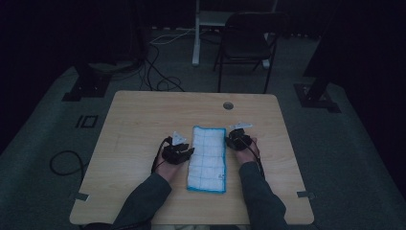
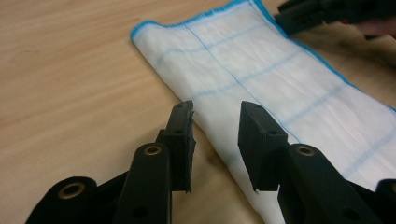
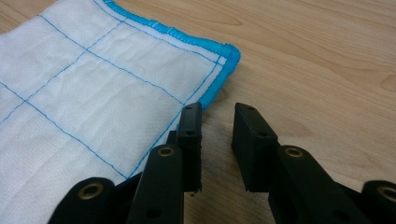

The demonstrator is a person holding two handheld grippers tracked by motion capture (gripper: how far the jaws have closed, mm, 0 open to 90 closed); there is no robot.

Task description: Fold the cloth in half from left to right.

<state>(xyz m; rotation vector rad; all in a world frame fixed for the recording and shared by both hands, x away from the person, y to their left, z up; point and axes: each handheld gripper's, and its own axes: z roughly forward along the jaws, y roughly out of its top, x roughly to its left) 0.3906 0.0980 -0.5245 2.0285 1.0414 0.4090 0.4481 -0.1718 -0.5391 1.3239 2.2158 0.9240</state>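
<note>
Nearest me, the person's sleeved forearms come in over the near edge of the wooden table [image 1: 139, 115], and between them lies a folded white cloth [image 1: 207, 158] with blue stitching and a blue border, flat on the tabletop and running lengthwise away from the person. The left gripper [image 1: 184, 153] sits just beside the cloth's left edge, its jaws parted with nothing pinched, that edge lying between and below them; the right gripper [image 1: 231, 140] sits just beside the cloth's far right corner, jaws likewise parted and holding nothing, over bare wood. Beyond the table stands a dark folding chair [image 1: 245, 40] on the grey floor, with cables [image 1: 158, 72] trailing to its left.
</note>
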